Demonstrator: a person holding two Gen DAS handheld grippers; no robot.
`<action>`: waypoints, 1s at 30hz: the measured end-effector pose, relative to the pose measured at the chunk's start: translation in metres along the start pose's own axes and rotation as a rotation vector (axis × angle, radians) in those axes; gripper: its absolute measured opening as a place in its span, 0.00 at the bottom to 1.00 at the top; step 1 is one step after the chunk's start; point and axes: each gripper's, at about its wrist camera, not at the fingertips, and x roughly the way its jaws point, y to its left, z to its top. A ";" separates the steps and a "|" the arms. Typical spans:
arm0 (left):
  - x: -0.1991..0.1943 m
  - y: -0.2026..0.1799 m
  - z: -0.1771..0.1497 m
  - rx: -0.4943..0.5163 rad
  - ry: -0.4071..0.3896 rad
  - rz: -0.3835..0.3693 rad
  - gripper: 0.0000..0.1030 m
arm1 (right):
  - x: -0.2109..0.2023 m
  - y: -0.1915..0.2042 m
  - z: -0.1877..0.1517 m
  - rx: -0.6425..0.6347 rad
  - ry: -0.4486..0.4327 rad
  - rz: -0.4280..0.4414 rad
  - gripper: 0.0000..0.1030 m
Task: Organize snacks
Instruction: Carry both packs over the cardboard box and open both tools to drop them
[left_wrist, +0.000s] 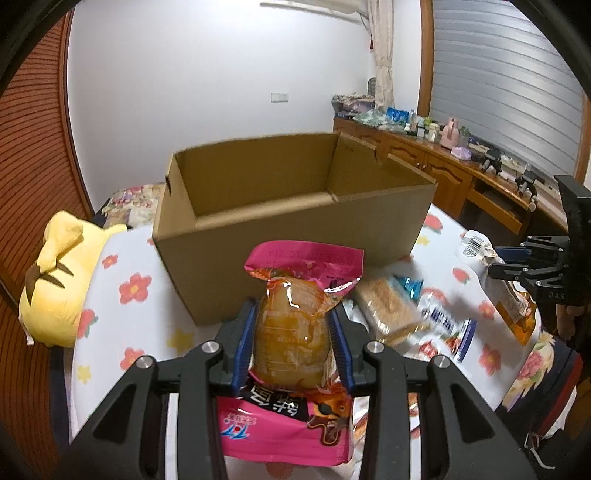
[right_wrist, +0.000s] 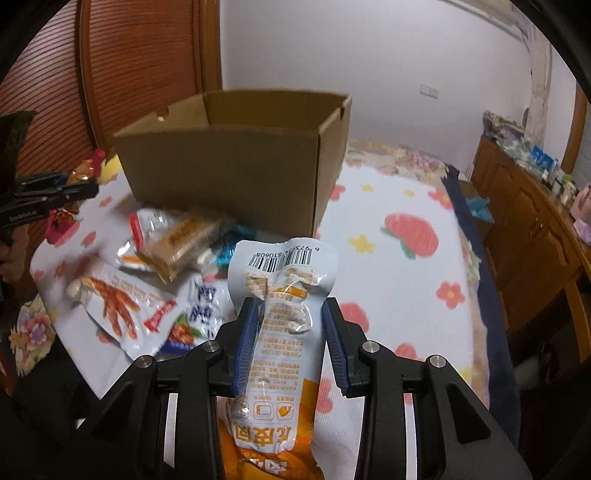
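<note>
Packets in both claws, each held over the bed w/ the open cardboard box (left_wrist: 295, 206) just beyond. Left gripper (left_wrist: 293, 343) pinches a pink vacuum-packed meat snack (left_wrist: 295, 325) across its bulging clear middle; right gripper (right_wrist: 291, 341) has a pale blue-and-orange pouch (right_wrist: 284, 321) between its blue pads, left pad touching, right pad possibly a hair off, hard to tell in the fisheye.

Both look light, soft and slick: glossy film that crumples, contents firm-ish. Best hold is mid-body, where the filling gives the pads sth to bite; the flat sealed ends would fold and slip.

Remaining snacks, incl. a wafer pack (right_wrist: 184, 240) and a chicken-feet packet (right_wrist: 114, 310), lie loose on the floral sheet (right_wrist: 388, 266), near-left of the box.
</note>
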 end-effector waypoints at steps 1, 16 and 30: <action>-0.001 -0.001 0.006 0.003 -0.010 -0.004 0.36 | -0.003 0.000 0.004 -0.004 -0.011 0.001 0.33; 0.009 0.009 0.092 0.029 -0.092 -0.001 0.36 | -0.020 0.008 0.120 -0.098 -0.202 0.034 0.32; 0.060 0.032 0.121 0.011 -0.032 0.047 0.36 | 0.056 0.011 0.201 -0.147 -0.204 0.051 0.32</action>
